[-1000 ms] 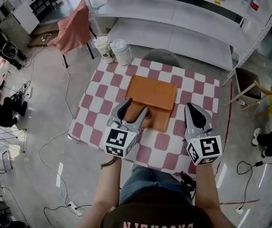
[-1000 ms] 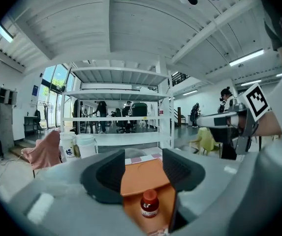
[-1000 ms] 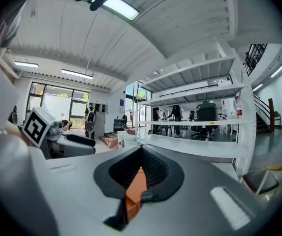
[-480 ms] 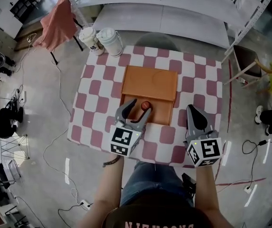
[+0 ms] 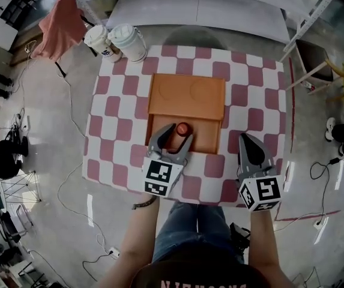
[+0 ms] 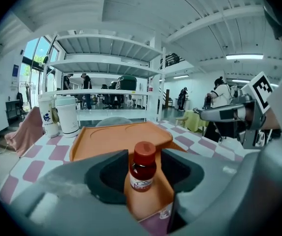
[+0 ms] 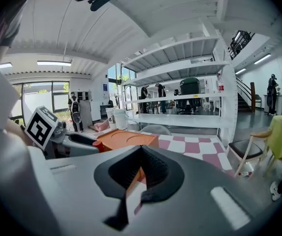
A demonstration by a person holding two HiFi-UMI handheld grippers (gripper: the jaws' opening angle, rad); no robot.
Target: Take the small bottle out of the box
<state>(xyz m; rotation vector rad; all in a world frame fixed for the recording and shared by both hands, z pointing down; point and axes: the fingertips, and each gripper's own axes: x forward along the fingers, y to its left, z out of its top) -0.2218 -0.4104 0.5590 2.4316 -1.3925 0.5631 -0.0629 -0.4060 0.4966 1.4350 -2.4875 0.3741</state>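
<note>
Small bottle [image 5: 182, 129], red cap, stands upright in the near section of the orange box [image 5: 206, 138] at the middle of the tabletop [image 5: 251, 101]. The box lid [image 5: 187, 93] lies open and flat toward the far edge. Your left claw [image 5: 175, 134] reaches in from the near edge, one jaw on either side of the bottle. The jaws have just been closing but stand apart, pads clear of the bottle in your left gripper view. Your right claw [image 5: 248, 139] hangs over the near right corner, jaws together, nothing between them. Two lidded cups [image 5: 128, 41] stand at the far left corner, just beside each other
</note>
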